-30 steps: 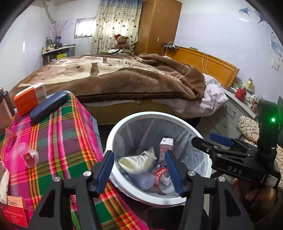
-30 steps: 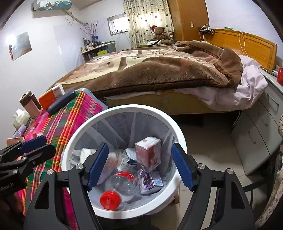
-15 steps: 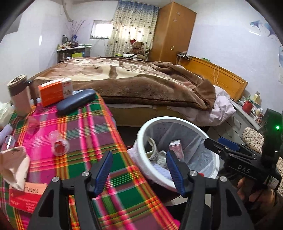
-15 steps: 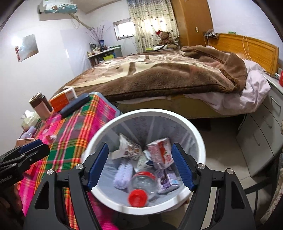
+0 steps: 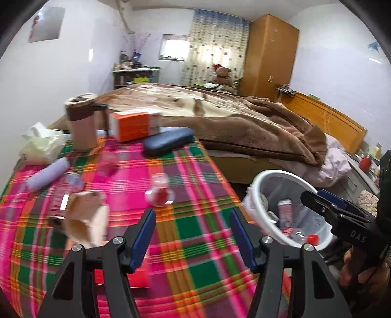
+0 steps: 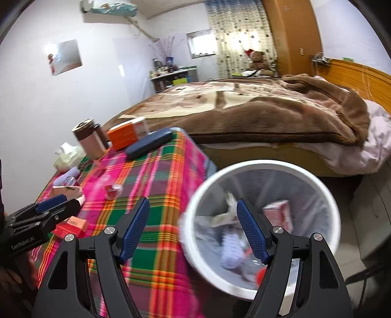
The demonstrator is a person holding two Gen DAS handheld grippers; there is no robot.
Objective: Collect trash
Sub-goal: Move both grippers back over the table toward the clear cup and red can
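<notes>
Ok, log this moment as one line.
left tool: open, empty, over plaid table | right tool: open, empty, by trash bin | clear bottle: on table

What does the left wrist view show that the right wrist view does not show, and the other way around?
Only the left wrist view shows the right claw over the white bin, with the hand holding it, and red items near the bedside drawers. Only the right wrist view shows the left claw above the red box, plus the air conditioner high on the wall. Both share the plaid tablecloth, orange box, dark blue case, brown cup, bed and trash in the bin.
</notes>
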